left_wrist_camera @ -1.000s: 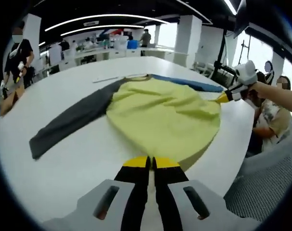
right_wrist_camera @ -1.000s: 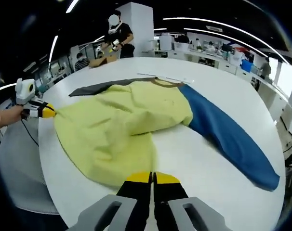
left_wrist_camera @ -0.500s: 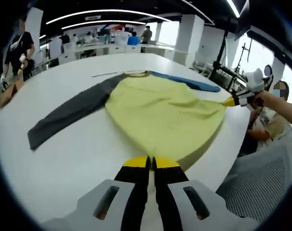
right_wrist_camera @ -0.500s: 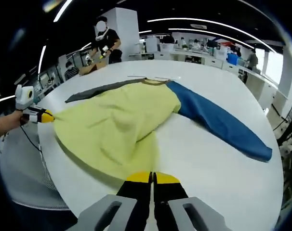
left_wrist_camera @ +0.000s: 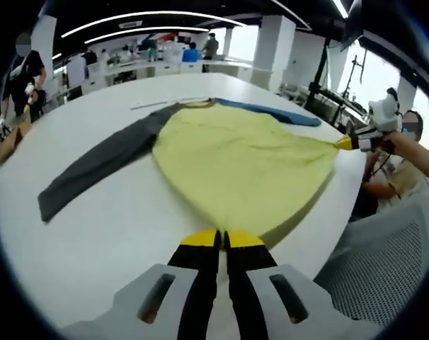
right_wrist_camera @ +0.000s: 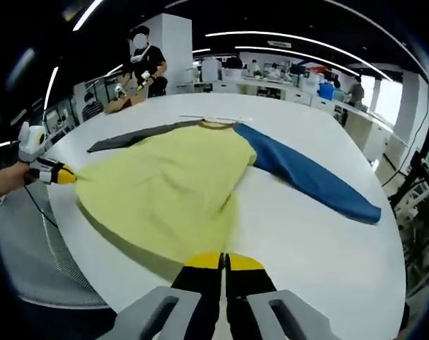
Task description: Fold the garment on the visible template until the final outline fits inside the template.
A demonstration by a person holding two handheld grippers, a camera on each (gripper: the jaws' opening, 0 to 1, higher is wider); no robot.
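Garment, a long-sleeved shirt with yellow-green body (left_wrist_camera: 243, 166) (right_wrist_camera: 168, 195), lies spread flat on the large round white table (left_wrist_camera: 94, 234) (right_wrist_camera: 321, 248), collar toward the far side. Its dark grey sleeve (left_wrist_camera: 101, 166) (right_wrist_camera: 126, 136) stretches out toward 9 o'clock in the left gripper view; its blue sleeve (right_wrist_camera: 306, 177) (left_wrist_camera: 271, 113) runs toward 3 o'clock in the right gripper view. The hem sits near the table edge at 6 o'clock.

Left gripper (left_wrist_camera: 220, 239) (right_wrist_camera: 64, 174): its yellow-tipped black jaws stand together, clamped on one hem corner of the shirt, which is drawn taut at 9 o'clock in the right gripper view. Right gripper (right_wrist_camera: 223, 261) (left_wrist_camera: 345, 143): jaws likewise together, pinching the opposite hem corner, seen at 3 o'clock in the left gripper view with the fabric pulled to a point. A hand (left_wrist_camera: 381, 140) grips its handle.

A thin pale strip (right_wrist_camera: 214, 117) lies on the table just beyond the collar. A person in black (right_wrist_camera: 145, 67) stands at the far side, at 11 o'clock in the right gripper view. Desks and white pillars fill the background.
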